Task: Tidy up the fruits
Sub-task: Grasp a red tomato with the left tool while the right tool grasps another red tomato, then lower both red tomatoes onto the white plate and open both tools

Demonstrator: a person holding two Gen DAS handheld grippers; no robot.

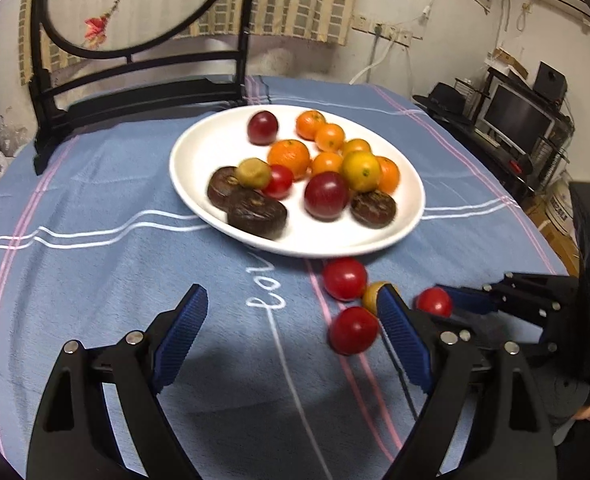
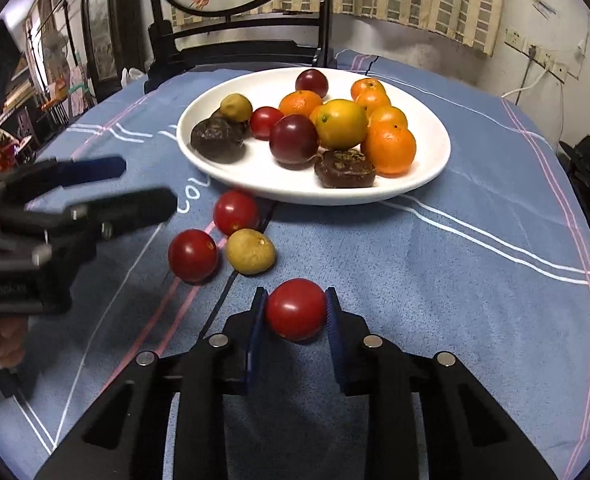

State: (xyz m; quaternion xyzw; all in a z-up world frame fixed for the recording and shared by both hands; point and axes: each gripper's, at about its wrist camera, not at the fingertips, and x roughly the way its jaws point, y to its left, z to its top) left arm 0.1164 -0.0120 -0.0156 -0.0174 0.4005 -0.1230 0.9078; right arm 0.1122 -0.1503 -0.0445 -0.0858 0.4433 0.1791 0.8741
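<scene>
Right wrist: right hand-held gripper (image 2: 296,312) pinching red tomato (image 2: 295,309), left wrist partly hides it

Right gripper (image 2: 296,311) jaws clamped on red tomato (image 2: 295,309) above blue-clothed bench (image 2: 435,280). Two tomatoes, one yellowish fruit (image 2: 250,251) loose near white plate (image 2: 435,160).

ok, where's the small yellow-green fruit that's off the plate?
In the right wrist view the small yellow-green fruit lies on the blue tablecloth just in front of the white plate, between two loose red tomatoes.
</scene>
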